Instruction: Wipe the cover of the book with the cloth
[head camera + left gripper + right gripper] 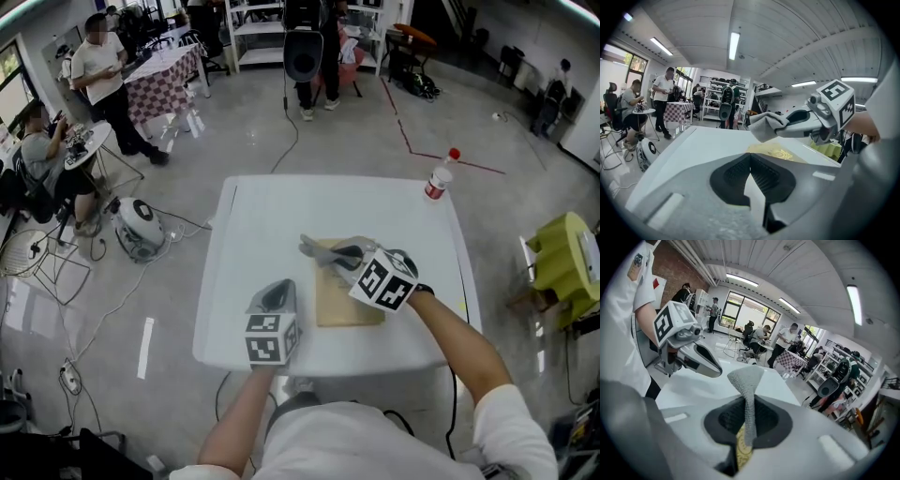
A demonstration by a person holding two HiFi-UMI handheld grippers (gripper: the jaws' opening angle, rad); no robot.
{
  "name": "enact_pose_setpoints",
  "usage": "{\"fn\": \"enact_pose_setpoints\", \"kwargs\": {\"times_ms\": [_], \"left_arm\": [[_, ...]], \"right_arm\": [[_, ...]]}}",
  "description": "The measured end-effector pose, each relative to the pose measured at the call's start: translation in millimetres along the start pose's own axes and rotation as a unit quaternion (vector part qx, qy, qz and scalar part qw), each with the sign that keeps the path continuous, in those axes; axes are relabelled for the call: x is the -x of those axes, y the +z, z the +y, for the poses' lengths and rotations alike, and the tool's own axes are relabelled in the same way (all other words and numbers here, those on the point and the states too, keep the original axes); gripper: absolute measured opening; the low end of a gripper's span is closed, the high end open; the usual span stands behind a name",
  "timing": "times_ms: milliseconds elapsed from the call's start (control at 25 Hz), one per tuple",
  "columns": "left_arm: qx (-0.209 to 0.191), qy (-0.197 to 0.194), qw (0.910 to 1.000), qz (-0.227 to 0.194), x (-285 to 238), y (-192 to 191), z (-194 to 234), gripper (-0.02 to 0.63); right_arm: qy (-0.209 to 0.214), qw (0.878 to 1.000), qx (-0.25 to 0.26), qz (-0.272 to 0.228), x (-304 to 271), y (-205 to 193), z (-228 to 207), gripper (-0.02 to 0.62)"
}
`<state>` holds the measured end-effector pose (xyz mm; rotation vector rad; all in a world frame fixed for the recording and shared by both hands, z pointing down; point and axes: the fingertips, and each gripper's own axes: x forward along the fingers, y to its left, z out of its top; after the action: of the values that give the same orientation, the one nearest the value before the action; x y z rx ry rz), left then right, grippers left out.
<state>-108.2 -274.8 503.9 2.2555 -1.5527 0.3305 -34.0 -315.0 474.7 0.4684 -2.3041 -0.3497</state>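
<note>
A tan book (pixel 349 302) with a gold emblem lies flat on the white table (pixel 262 216), toward the front middle. My right gripper (pixel 337 254) hovers over the book's far left corner, shut on a grey cloth (pixel 322 249) that sticks out past its tips. The right gripper view shows the cloth (pixel 747 380) pinched between the jaws, with the book (pixel 742 452) under them. My left gripper (pixel 278 292) rests left of the book near the table's front edge, jaws closed together with nothing in them. From the left gripper view, the book (pixel 776 153) lies ahead, with the cloth (pixel 764 126) above it.
A white bottle with a red cap (pixel 438 178) stands at the table's far right corner. A yellow chair (pixel 562 253) sits to the right, and a round white machine (pixel 139 225) on the floor to the left. People (pixel 103 75) work at tables far left.
</note>
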Motion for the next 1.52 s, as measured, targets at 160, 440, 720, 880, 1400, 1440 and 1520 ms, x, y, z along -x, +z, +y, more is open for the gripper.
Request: {"fn": "enact_pose_setpoints", "kwargs": {"times_ms": [160,440,720,880,1400,1440,1520], "left_arm": [[0.001,0.004,1.0000,-0.002,-1,4,13,0.006],[0.006,0.012,0.9999,0.005,-2,-2,28,0.006],[0.009,0.014,0.9998,0.010,-2,-7,42,0.006],[0.012,0.017,0.9997,0.014,-2,-11,47,0.006],[0.008,0.016,0.9998,-0.001,6,0,33,0.006],[0.008,0.016,0.9998,-0.002,8,1,31,0.006],[0.009,0.018,0.9998,-0.004,10,0,28,0.006]], "right_arm": [[0.007,0.999,0.031,0.027,-34,6,-15,0.017],[0.046,0.992,0.072,0.094,-88,-14,-10,0.017],[0.074,0.985,0.075,0.135,-118,-32,-1,0.017],[0.091,0.984,0.072,0.133,-114,-33,11,0.017],[0.134,0.982,0.072,0.112,-84,-25,66,0.017],[0.138,0.982,0.070,0.111,-81,-25,70,0.017],[0.145,0.981,0.067,0.110,-75,-26,78,0.017]]}}
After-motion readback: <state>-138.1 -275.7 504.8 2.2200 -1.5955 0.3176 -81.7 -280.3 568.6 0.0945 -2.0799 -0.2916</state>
